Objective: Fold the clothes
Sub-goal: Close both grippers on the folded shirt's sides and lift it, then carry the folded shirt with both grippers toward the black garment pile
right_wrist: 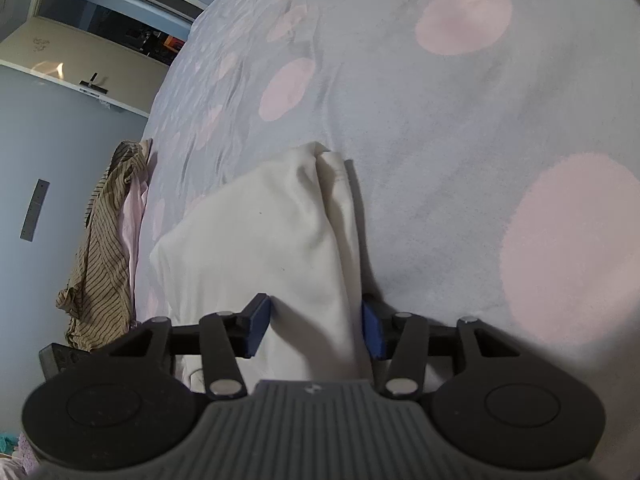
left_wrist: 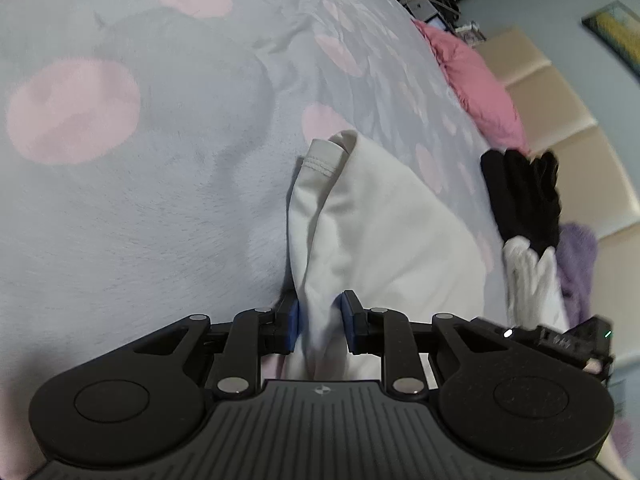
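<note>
On the bed: a grey-blue bedspread (left_wrist: 160, 208) with large pink dots is spread over the whole surface, and a white garment (left_wrist: 384, 216) is lying on it, bunched lengthwise.
White garment, left wrist view: a stitched hem (left_wrist: 320, 162) is seen at the far end, folded over; the cloth is gathered into a ridge that runs back between the blue pads (left_wrist: 291, 326).
Left tool (left_wrist: 320, 326): drawn narrow, with a thick fold of the white garment pinched between its two pads; both pads are seen pressed against the cloth.
White garment, right wrist view: the same cloth (right_wrist: 256, 232) is seen as a wide hump that tapers to a point at its far end, with a rolled edge along its right side.
Right tool (right_wrist: 316, 328): held partly spread, with the hump of white cloth between its blue pads (right_wrist: 260, 326); both pads are seen touching the sides of the bunch, and the fabric is creased inward by the left one.
Toward the bed's right edge, left wrist view: a pink pillow (left_wrist: 476, 88), a black garment (left_wrist: 524, 196) and a second white piece (left_wrist: 532, 280) are lying there, well apart from the left tool.
Along the bed's left edge, right wrist view: a tan striped garment (right_wrist: 104, 256) is draped there.
</note>
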{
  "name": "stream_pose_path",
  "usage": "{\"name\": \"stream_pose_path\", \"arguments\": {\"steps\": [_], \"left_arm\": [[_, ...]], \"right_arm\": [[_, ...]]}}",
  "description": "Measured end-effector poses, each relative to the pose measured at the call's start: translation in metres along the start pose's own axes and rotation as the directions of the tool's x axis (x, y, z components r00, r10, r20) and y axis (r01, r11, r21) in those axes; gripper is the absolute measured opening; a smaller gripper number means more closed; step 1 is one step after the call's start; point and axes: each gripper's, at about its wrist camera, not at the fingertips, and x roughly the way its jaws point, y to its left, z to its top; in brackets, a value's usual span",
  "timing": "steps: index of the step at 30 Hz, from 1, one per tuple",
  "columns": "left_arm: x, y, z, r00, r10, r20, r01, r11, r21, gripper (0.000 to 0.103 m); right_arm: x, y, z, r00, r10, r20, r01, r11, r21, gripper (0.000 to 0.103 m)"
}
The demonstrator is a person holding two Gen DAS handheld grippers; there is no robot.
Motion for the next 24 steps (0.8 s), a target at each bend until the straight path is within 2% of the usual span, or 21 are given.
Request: {"name": "stream_pose_path", "arguments": {"steps": [2,3,5,6,7,14,24], "left_arm": [[0.003,0.001,0.001,1.000,-0.018,0.002,0.018,1.000,0.010,0.021],[0.003,0.000,0.002,1.000,-0.020,0.002,0.020,1.000,0.022,0.019],[0.003,-0.004,0.001,1.000,-0.017,0.013,0.016,0.999,0.048,0.016],[0.002,-0.006,0.001,1.000,-0.017,0.020,0.016,0.998,0.060,0.014],[0.000,-0.008,0.001,1.000,-0.015,0.026,0.013,0.997,0.071,0.011],[-0.017,-0.023,0.000,0.997,-0.026,0.074,0.016,0.991,0.130,0.008],[-0.049,-0.068,-0.001,0.982,-0.105,0.157,0.067,0.972,0.227,0.007]], "right_arm": [[0.003,0.006,-0.001,1.000,0.001,0.005,-0.001,0.999,-0.037,0.053],[0.005,0.009,-0.001,1.000,-0.001,0.006,0.001,0.998,-0.056,0.050],[0.005,0.010,-0.001,1.000,-0.002,0.012,0.003,0.998,-0.067,0.037],[0.005,0.009,0.000,1.000,0.003,0.015,-0.002,0.998,-0.066,0.025],[0.004,0.008,0.000,1.000,0.017,0.016,-0.016,0.998,-0.057,0.020],[-0.012,0.020,0.000,0.996,0.061,0.058,-0.055,0.994,-0.099,0.014],[-0.058,0.037,0.005,0.982,0.126,0.143,-0.111,0.988,-0.109,0.013]]}}
